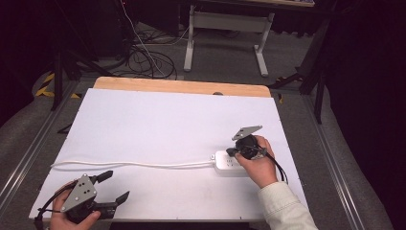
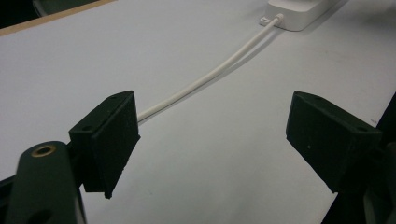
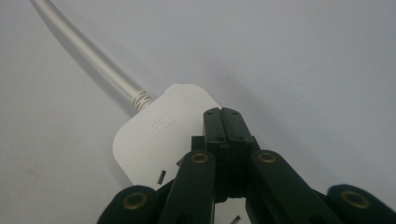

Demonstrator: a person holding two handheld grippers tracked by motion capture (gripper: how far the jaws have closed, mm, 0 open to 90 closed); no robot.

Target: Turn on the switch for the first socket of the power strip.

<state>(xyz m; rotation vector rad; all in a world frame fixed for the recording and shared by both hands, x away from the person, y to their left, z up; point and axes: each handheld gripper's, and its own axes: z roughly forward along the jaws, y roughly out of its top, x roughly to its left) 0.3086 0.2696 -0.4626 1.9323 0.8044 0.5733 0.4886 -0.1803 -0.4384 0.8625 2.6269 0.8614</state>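
The right gripper (image 3: 223,116), fingers clenched together, points down over the power strip (image 1: 229,163), perhaps touching it, on the bench (image 1: 158,124). The left gripper (image 1: 114,187) rests near the bench's front edge, fingers released, well apart from the cord (image 1: 129,164).

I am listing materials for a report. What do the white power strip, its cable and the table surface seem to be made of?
Power strip: likely hard plastic, smooth white shell with moulded lettering and rounded corners.
Cable: probably rubbery or PVC sheath, smooth, bending softly, with a ribbed collar at the strip.
Table surface: matt white sheet, perhaps laminate or paper, over a wooden-looking board at the far edge.
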